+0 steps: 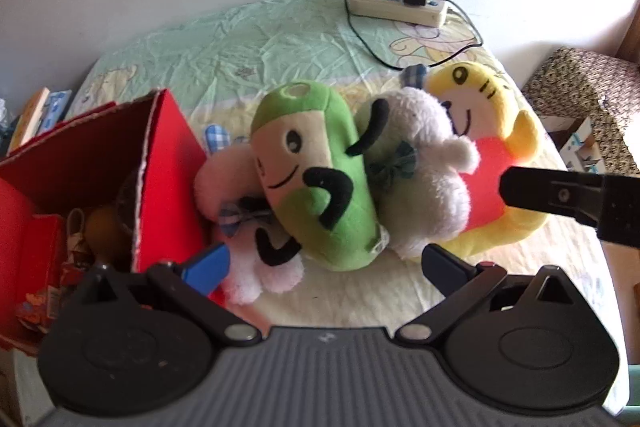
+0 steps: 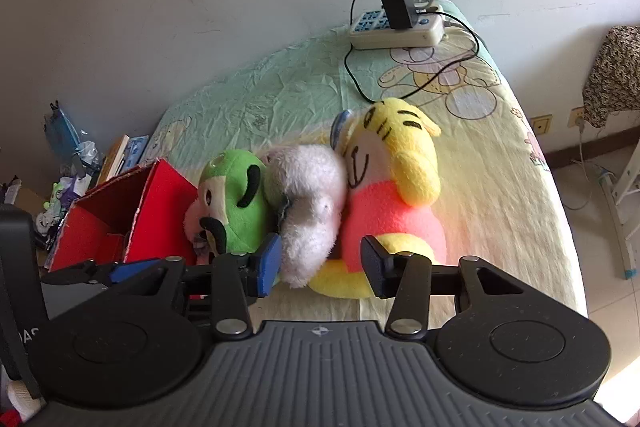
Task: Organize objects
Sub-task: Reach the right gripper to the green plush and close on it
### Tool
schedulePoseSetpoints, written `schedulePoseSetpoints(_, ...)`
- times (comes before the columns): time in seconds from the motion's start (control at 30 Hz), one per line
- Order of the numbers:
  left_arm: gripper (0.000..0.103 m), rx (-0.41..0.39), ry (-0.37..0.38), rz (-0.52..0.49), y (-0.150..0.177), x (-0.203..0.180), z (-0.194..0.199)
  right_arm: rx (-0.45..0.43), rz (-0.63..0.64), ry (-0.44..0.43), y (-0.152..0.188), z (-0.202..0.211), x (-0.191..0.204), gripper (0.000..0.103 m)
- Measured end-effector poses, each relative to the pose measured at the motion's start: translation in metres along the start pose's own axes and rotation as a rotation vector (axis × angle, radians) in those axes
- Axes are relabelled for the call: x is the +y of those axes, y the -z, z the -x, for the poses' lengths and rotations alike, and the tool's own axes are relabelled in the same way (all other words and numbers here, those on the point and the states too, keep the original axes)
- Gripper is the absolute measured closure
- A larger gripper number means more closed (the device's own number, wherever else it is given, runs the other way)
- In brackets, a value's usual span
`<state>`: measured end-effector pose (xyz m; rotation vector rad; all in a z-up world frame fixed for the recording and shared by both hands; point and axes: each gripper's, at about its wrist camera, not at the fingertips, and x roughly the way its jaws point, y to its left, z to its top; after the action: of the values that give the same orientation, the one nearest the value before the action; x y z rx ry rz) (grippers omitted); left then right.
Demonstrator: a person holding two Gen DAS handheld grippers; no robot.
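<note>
Plush toys lie huddled on the bed: a green plush point(image 1: 316, 179) across two white plushes point(image 1: 424, 167), a yellow tiger plush point(image 1: 496, 131) at the right, and the red box point(image 1: 100, 163) touching the pile on its left. The green one's long axis runs away from the left claw point(image 1: 324, 263), which hangs released, jaws wide, straight before it and nearest. The right claw point(image 2: 316, 263), also spread and holding nothing, straddles the white and yellow toys' near ends.
</note>
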<state>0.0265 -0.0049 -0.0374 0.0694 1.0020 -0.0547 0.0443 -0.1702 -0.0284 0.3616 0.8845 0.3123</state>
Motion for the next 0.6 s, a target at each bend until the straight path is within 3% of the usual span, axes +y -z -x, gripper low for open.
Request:
schedulePoseSetpoints(0.07, 0.002, -0.014, 0.06, 0.002, 0.001, 0.004, -0.002, -0.004, 0.011, -0.039, -0.005, -0.001, 0.002, 0.056)
schedulePoseSetpoints(0.27, 0.002, -0.035, 0.141, 0.045, 0.0, 0.019, -0.005, 0.026, 0.049, -0.193, -0.021, -0.015, 0.01, 0.056)
schedulePoseSetpoints(0.47, 0.002, -0.04, 0.084, -0.008, -0.01, 0.013, -0.023, 0.098, 0.077, -0.28, -0.034, -0.049, 0.022, 0.056)
schedulePoseSetpoints(0.6, 0.002, -0.001, 0.105, 0.01, -0.014, 0.019, -0.039, 0.179, 0.051, -0.294, -0.037, -0.073, 0.021, 0.055)
